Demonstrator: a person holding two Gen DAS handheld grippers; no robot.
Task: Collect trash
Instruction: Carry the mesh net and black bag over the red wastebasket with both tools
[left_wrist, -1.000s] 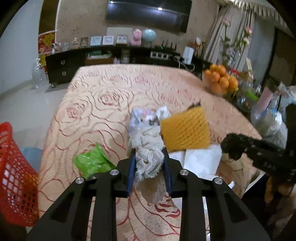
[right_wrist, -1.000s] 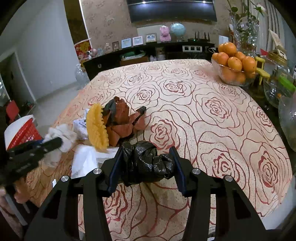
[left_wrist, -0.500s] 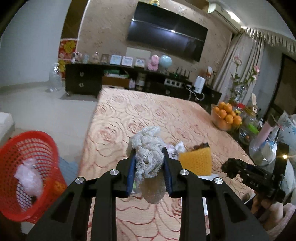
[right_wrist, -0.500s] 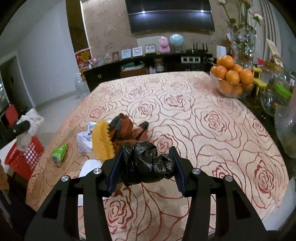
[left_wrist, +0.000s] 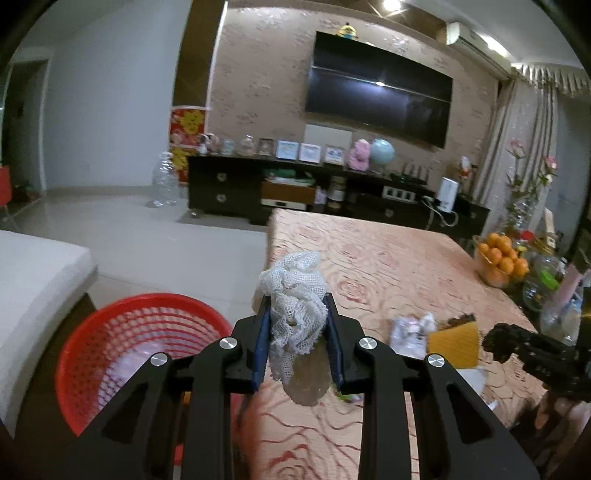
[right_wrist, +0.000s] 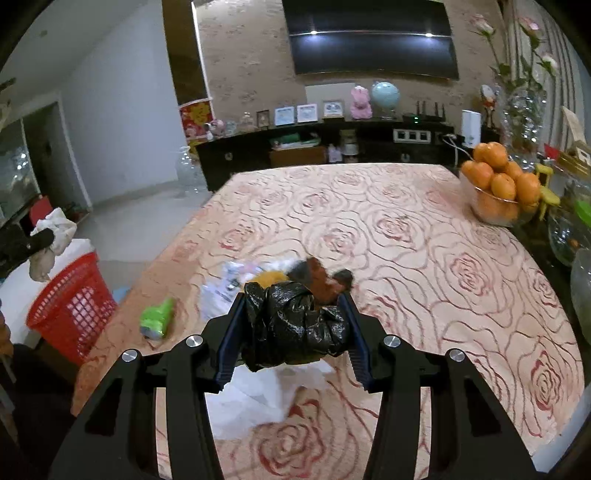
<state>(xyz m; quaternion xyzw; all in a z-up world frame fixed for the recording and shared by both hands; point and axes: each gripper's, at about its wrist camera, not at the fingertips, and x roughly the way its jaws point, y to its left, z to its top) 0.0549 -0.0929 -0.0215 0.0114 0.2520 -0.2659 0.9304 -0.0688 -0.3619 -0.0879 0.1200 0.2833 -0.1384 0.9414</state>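
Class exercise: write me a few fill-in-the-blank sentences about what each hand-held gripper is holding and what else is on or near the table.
1. The left hand-held gripper is shut on a white ____ wad.
2. The right hand-held gripper grips a crumpled ____ plastic bag.
3. The basket beside the table is ____ in colour.
4. The glass bowl holds ____.

Missing words: mesh; black; red; oranges

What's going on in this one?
A person is clearing trash off a table with a claw in each hand. The left claw grips a wad of white netting near a red basket on the floor. The right claw holds a crumpled black bag over the table, where a green wrapper and other scraps remain.
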